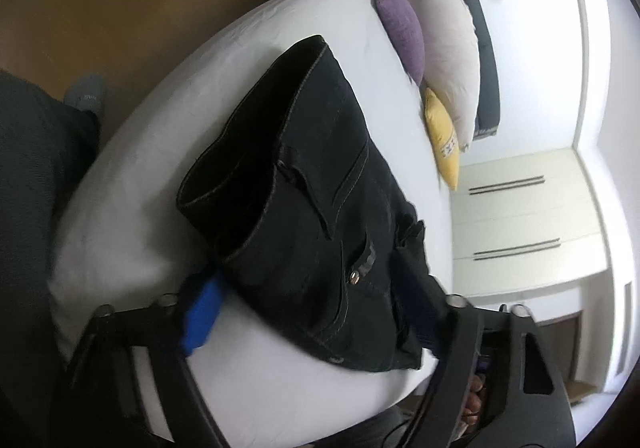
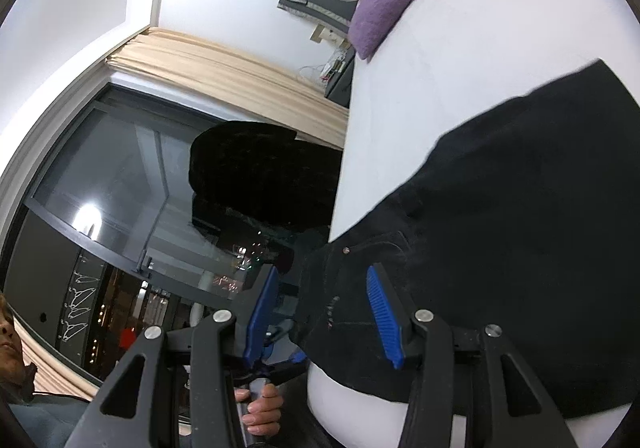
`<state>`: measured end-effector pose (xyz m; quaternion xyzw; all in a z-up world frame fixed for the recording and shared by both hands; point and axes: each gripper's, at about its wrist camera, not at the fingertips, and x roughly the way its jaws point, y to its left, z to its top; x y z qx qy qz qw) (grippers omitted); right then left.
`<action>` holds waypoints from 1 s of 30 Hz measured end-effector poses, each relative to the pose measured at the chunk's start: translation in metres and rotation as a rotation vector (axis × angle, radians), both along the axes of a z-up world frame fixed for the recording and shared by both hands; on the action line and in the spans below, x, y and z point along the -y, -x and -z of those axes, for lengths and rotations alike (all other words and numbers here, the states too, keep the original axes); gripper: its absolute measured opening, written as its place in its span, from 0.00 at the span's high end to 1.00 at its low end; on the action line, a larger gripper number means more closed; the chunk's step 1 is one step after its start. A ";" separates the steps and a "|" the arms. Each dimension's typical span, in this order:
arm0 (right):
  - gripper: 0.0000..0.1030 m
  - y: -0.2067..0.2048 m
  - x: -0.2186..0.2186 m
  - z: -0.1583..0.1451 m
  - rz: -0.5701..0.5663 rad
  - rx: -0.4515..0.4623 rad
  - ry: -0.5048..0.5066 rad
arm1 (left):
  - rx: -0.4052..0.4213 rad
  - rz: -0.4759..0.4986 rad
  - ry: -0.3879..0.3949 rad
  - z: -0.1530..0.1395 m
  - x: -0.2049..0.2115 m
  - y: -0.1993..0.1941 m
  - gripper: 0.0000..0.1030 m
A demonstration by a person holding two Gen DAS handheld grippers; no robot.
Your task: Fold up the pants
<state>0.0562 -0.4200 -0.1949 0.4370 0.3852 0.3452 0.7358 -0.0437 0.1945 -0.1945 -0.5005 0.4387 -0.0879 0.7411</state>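
Note:
Black jeans [image 1: 312, 184] lie folded on the white bed [image 1: 208, 64], leg hems at the near left and the riveted pocket end toward me. My left gripper [image 1: 308, 267] straddles that near end: its blue pad [image 1: 202, 314] sits beside the hem fold, and the other finger [image 1: 420, 288] lies over the right edge. I see no squeeze on the cloth. In the right wrist view the jeans [image 2: 500, 232] reach the bed's edge. My right gripper [image 2: 323, 271] is open around the waist corner, with a gap at its left pad [image 2: 260, 316].
Purple [image 1: 400, 32], white [image 1: 448, 60] and yellow [image 1: 442, 136] pillows lean at the bed's head. A white drawer unit [image 1: 520, 216] stands beyond the bed, and brown floor [image 1: 120, 16] lies to the left. A dark glass door [image 2: 120, 188] and a hand [image 2: 260, 404] show beside the bed.

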 end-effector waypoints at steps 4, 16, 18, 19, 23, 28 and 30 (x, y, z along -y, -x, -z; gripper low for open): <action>0.51 -0.022 -0.010 -0.001 -0.062 -0.023 0.031 | -0.030 -0.044 0.080 0.020 0.000 -0.011 0.68; 0.43 -0.092 -0.084 0.078 -0.289 -0.363 0.380 | 0.033 -0.003 -0.010 -0.019 -0.008 -0.025 0.81; 0.42 -0.091 -0.082 0.080 -0.262 -0.348 0.345 | 0.073 0.021 -0.063 -0.038 -0.003 -0.029 0.82; 0.42 -0.090 -0.082 0.080 -0.250 -0.346 0.339 | 0.094 0.034 -0.088 -0.048 0.001 -0.031 0.83; 0.41 -0.079 -0.089 0.080 -0.224 -0.277 0.379 | 0.177 0.085 -0.168 -0.083 0.021 -0.042 0.83; 0.38 -0.070 -0.087 0.079 -0.185 -0.230 0.339 | 0.281 0.180 -0.279 -0.129 0.069 -0.065 0.83; 0.36 -0.069 -0.078 0.070 -0.150 -0.259 0.312 | 0.321 0.224 -0.322 -0.146 0.095 -0.073 0.83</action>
